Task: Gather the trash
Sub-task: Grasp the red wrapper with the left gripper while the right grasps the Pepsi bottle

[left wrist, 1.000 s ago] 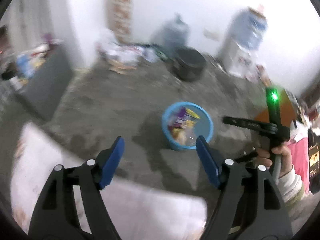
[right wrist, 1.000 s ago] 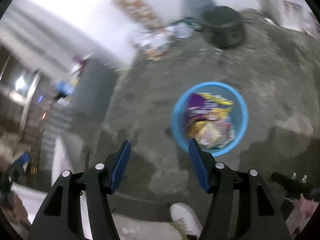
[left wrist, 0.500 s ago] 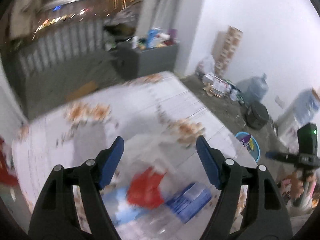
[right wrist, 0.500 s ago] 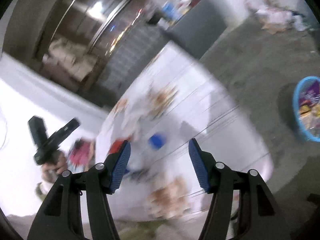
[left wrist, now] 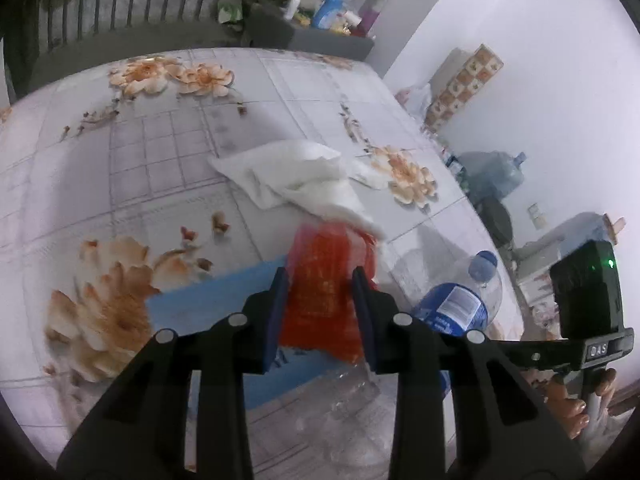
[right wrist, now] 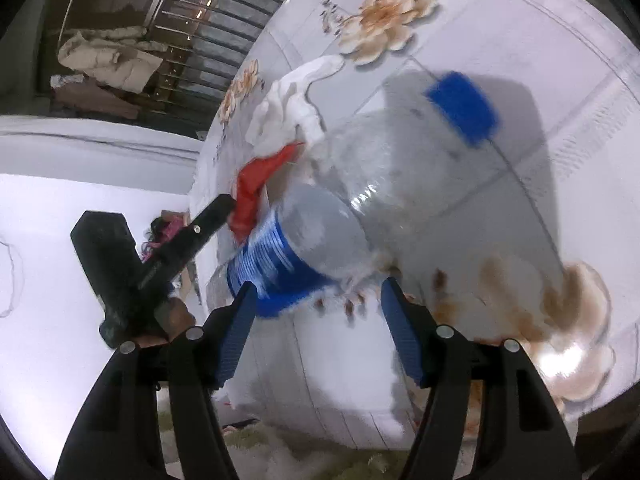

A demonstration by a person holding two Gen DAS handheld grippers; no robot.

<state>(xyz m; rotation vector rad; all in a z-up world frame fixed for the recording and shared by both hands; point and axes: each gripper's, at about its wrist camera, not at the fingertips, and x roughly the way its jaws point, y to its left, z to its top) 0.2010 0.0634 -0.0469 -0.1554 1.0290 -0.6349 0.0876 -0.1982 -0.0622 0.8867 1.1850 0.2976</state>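
Note:
A red plastic wrapper lies on the floral table over a blue flat pack. My left gripper has its blue pads on either side of the wrapper, narrowed around it. A clear plastic bottle with a blue cap and blue label lies on its side; it also shows in the left wrist view. My right gripper is open just short of the bottle's base. A white crumpled cloth lies beyond the wrapper.
Crinkled clear plastic lies near the table's front edge. On the floor to the right stand a large water jug and a dark bin. A grey cabinet with clutter stands behind the table.
Both grippers swung from the blue floor bin up to the table. The left gripper has narrowed around the red wrapper. The right gripper has come up to the bottle.

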